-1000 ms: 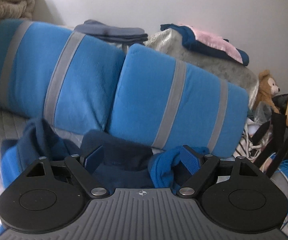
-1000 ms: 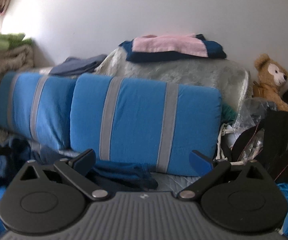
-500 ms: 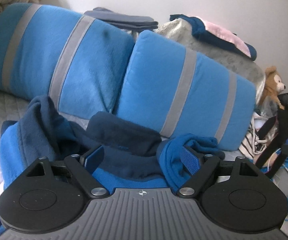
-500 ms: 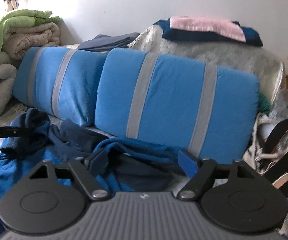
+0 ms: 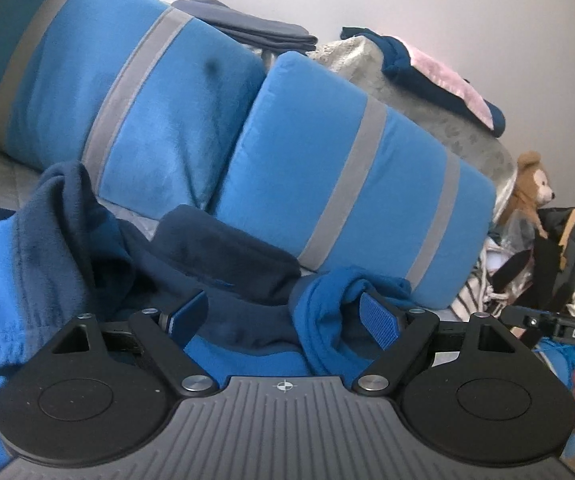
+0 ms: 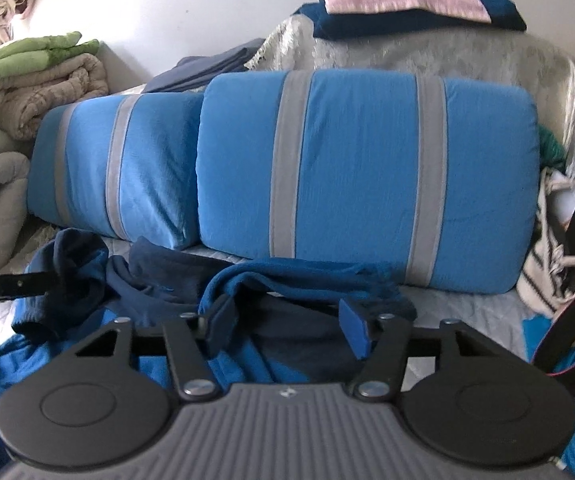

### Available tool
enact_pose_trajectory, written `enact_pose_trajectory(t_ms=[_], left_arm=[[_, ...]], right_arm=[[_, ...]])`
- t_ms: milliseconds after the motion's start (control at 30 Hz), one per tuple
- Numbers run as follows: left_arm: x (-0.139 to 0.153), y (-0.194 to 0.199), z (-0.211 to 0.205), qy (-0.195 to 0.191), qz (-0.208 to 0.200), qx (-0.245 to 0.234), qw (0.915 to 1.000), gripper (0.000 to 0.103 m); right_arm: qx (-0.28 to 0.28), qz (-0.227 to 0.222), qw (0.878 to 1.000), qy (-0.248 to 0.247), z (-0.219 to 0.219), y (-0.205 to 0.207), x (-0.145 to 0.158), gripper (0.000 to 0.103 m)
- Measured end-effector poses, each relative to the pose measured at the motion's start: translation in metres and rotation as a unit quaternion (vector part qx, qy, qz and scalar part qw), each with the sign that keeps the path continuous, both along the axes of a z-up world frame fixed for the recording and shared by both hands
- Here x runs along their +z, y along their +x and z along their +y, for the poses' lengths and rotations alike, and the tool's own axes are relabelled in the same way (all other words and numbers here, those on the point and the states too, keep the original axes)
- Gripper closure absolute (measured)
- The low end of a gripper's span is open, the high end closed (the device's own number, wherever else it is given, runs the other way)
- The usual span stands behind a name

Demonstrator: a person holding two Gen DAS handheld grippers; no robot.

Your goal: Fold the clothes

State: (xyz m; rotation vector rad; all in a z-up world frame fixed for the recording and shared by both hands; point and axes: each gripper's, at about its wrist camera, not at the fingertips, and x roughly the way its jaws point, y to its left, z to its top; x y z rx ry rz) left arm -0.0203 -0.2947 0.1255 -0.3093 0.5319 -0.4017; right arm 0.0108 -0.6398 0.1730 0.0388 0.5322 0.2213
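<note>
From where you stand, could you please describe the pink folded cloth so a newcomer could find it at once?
Start at the two blue cushions with grey stripes leaning along the wall. Behind them rises a silvery grey covered mound, and on its top lies a folded navy garment. The pink cloth lies flat on that garment, the only pink item among blues and greys.
</note>
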Motion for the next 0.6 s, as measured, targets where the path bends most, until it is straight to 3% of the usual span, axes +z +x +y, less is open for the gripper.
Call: enact_pose_trajectory(t_ms=[133, 500, 600], left_arm=[[-0.003, 0.003, 0.005, -0.005, 0.008, 0.003, 0.9999, 0.019], [-0.007, 0.008, 0.002, 0.003, 0.024, -0.012, 0.9996, 0.019], [-0.007, 0.009, 0.002, -0.001, 0.03, -0.013, 0.9995, 0.019]], right_arm=[[0.001, 0.01, 1.0, 0.01, 0.002, 0.014, -0.009, 0.051], [-0.007, 0.043, 0.999, 0.008, 0.003, 0.057, -0.035, 0.059], [-0.01, 0.057, 0.998, 0.009, 0.002, 0.07, -0.042, 0.068]])
